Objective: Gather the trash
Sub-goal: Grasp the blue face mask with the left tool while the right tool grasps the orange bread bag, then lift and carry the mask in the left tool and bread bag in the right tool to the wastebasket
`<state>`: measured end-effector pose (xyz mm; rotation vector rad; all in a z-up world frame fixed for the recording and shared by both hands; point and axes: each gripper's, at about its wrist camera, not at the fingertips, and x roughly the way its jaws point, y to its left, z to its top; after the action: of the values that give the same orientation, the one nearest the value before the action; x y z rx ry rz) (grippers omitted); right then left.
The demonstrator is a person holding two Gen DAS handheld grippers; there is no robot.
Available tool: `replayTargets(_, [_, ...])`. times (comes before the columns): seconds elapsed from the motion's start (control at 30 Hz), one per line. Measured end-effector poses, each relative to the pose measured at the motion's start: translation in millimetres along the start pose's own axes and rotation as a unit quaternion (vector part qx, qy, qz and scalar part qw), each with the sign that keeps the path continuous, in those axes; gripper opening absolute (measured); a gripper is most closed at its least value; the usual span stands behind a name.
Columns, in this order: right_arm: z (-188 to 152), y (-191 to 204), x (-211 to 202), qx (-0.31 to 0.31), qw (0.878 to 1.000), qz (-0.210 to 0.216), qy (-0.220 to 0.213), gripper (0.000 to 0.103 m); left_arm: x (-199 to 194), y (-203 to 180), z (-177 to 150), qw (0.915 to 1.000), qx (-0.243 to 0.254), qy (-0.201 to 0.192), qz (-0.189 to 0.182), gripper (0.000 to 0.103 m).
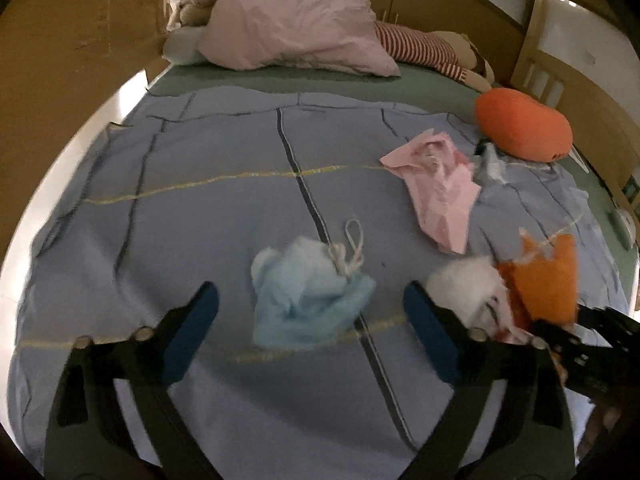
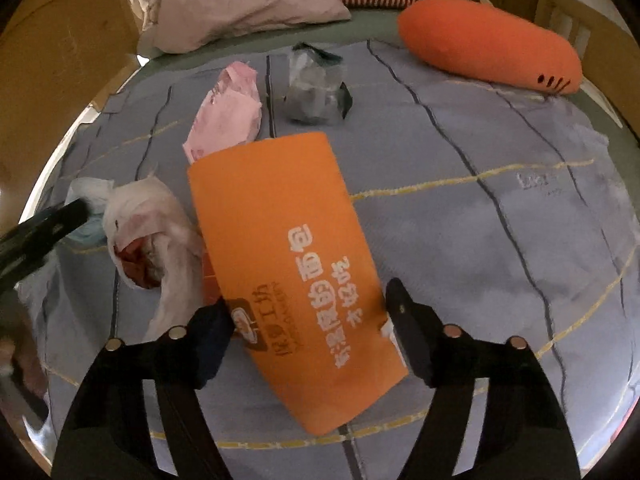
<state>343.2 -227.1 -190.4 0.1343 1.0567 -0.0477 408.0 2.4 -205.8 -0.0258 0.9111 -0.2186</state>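
A crumpled light-blue face mask [image 1: 308, 296] with white loops lies on the blue bedspread between the fingers of my open left gripper [image 1: 312, 320]. My right gripper [image 2: 308, 320] holds an orange paper bag [image 2: 288, 264] with white print, its jaws closed against the bag's sides. The bag also shows in the left wrist view [image 1: 548, 280], with white crumpled tissue [image 1: 472, 288] beside it. In the right wrist view white crumpled tissue with red stains [image 2: 152, 232] lies left of the bag. A pink wrapper [image 1: 436, 184] [image 2: 228, 116] and a grey crumpled plastic piece [image 2: 316, 88] lie farther back.
An orange bolster pillow [image 2: 488, 44] [image 1: 524, 128] lies at the right. A pink pillow [image 1: 288, 28] and a red-striped cushion [image 1: 420, 48] sit at the bed's head. Wooden bed rails [image 1: 80, 40] border the mattress.
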Motion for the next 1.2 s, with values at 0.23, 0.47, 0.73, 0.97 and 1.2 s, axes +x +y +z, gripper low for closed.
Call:
replayTargets(0.23, [-3.3, -3.9, -28.3, 0.005, 0.999, 0.002, -0.038, 0.066, 21.5, 8.1, 3.1, 0.9988, -0.021, 0.041, -0.019, 0.016])
replayTargets(0.47, [-12.6, 0.8, -98.7, 0.028, 0.989, 0.036, -0.139, 0.066, -98.7, -13.7, 2.3, 0.9978, 0.040, -0.051, -0.008, 0.015])
replayTargets(0.73, [-51.1, 35.6, -175.4, -0.014, 0.976, 0.083, -0.201, 0.066, -263.0, -40.6, -62.5, 0.9884, 0.024, -0.147, -0.029, 0.015])
replayTargets(0.97, [-102.2, 48.1, -229.1, -0.047, 0.968, 0.093, -0.228, 0.066, -304.7, -53.1, -127.7, 0.9874, 0.008, -0.157, -0.014, 0.015])
replayTargets(1.2, [-121.9, 43.4, -249.3, -0.052, 0.965, 0.095, -0.240, 0.066, -322.2, -75.2, -147.4, 0.9871, 0.010, -0.155, -0.037, 0.015])
